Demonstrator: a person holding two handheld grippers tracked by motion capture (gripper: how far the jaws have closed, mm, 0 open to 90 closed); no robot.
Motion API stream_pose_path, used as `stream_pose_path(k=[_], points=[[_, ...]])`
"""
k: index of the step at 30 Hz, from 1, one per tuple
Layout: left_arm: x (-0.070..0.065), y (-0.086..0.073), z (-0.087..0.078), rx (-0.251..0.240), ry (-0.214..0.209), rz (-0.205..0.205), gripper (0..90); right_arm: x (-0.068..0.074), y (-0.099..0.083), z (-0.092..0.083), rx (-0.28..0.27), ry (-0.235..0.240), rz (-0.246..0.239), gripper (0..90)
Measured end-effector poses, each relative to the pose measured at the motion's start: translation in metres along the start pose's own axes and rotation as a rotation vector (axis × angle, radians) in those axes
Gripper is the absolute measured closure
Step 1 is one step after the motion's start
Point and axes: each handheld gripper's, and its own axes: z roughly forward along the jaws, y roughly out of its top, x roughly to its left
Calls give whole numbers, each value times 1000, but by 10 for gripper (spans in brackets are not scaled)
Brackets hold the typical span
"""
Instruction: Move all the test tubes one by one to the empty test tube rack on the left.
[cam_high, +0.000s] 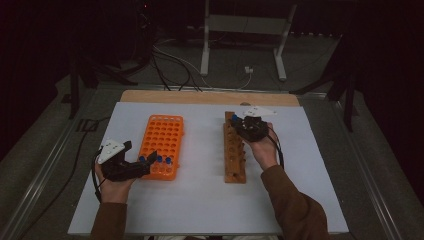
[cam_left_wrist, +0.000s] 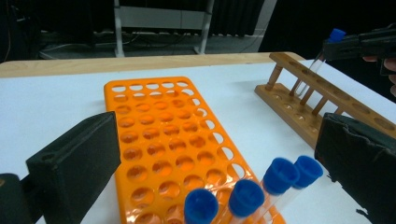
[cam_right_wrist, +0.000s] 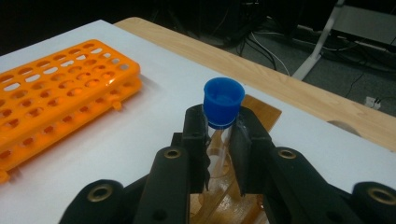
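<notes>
Right gripper (cam_right_wrist: 219, 140): jaws clamped on a blue-capped test tube (cam_right_wrist: 223, 105) just under its cap, the tube tilted above the far end of the wooden rack (cam_high: 234, 150). Left gripper (cam_left_wrist: 219, 163): jaws wide apart, gripping nothing, at the near end of the orange rack (cam_left_wrist: 163, 140), left of the wooden rack, where four capped tubes (cam_left_wrist: 243, 198) stand.

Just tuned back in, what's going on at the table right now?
Test tubes are being moved between racks. The right gripper is shut on a blue-capped tube, gripped just below the cap, over the far end of the wooden rack, with the tube's lower end down among the rack's holes. The left gripper is open at the near end of the orange rack, where four more capped tubes stand.
</notes>
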Motion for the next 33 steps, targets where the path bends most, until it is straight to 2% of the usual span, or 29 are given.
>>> stream_pose_path(k=[20, 33], points=[[-16, 20, 16, -4, -35, 30, 13, 8, 26, -23, -72, 10, -34, 771], [-34, 26, 34, 18, -77, 53, 35, 29, 29, -20, -74, 114, -38, 771]])
